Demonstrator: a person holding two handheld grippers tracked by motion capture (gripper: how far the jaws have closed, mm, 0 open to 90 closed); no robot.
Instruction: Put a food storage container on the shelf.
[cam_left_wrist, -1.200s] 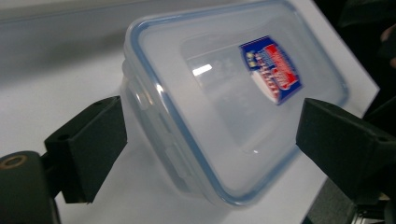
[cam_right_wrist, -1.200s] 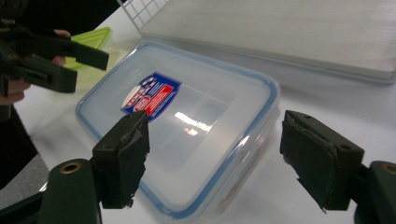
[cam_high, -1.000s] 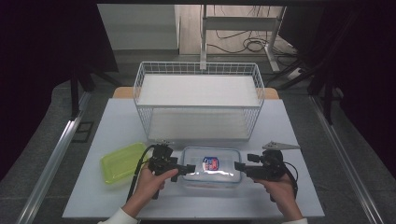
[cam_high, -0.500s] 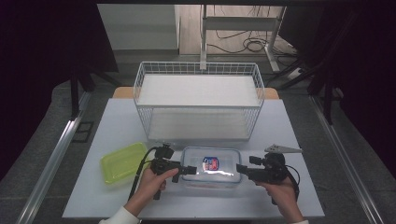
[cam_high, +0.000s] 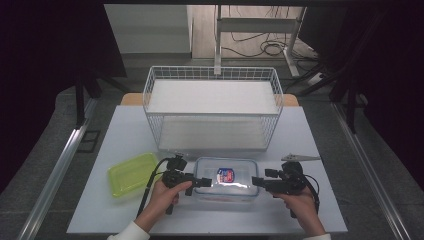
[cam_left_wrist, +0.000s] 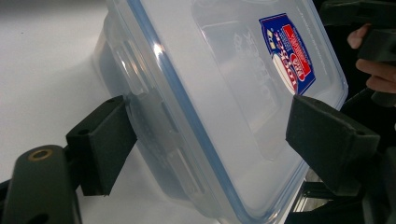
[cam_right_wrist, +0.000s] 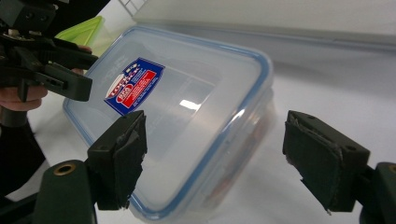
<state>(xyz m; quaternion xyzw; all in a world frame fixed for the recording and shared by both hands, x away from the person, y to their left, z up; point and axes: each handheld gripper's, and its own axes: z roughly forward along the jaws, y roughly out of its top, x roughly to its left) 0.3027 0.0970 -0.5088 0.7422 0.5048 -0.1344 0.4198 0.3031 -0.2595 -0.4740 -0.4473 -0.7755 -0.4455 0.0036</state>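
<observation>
Since a second ago little has shifted: both hands hold nearly the same spots at the container's two short ends, and the left gripper's jaws have just been closing a little around its near edge.

At nine o'clock of the container, the lime-green lid (cam_high: 133, 172) lies flat on the white table (cam_high: 120, 130), just apart from the left gripper (cam_high: 206, 182). That gripper points toward three o'clock; in its own view its pads straddle the left end of the clear container (cam_high: 226, 180), one pad right against a side latch, the other spread clear above the lid, so nothing is pinched. The container sits closed under its blue-rimmed lid with a red and blue label (cam_high: 226, 175), at six o'clock of the wire basket (cam_high: 213, 107). The right gripper (cam_high: 256, 182) points toward nine o'clock, its jaws spread wide around the container's right end without touching it.
</observation>
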